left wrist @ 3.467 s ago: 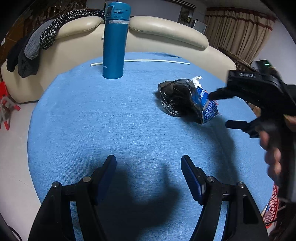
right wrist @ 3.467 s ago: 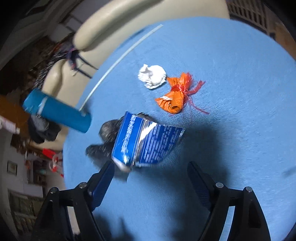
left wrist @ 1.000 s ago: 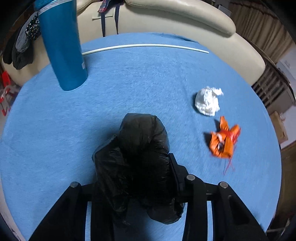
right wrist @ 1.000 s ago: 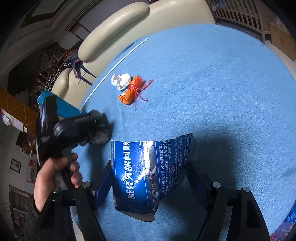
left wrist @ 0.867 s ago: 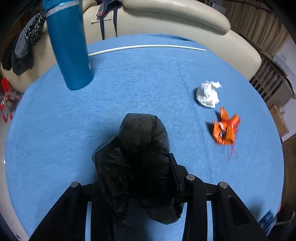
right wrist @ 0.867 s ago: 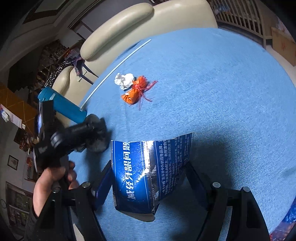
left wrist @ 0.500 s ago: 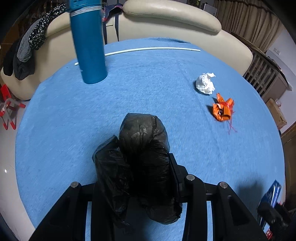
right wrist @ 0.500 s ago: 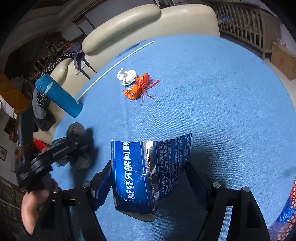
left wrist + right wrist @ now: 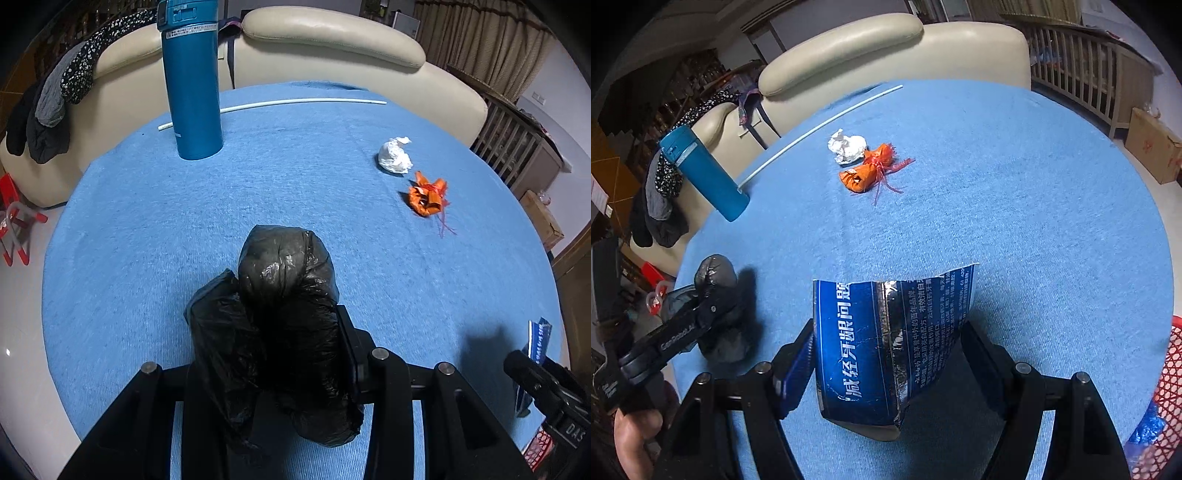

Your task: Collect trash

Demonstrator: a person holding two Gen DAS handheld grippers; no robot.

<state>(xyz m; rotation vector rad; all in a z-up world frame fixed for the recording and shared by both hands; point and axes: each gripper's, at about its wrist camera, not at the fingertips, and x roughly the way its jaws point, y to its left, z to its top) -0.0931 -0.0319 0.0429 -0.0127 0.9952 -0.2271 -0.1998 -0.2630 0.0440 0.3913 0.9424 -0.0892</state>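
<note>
Flask [image 9: 192, 85] upright far left | tissue [image 9: 394, 156] beside orange wrapper [image 9: 425, 196]

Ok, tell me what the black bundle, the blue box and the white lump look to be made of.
Black bundle: thin plastic film, probably a bag; glossy, creased, with small highlights.
Blue box: printed card, seemingly foil-lined; a torn edge and silvery strips where the print has worn at the fold.
White lump: crumpled paper or tissue; matte, with irregular folds. Which of the two is unclear.

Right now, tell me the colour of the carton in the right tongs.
Blue with white lettering, on the carton; right wrist view shows it best.
</note>
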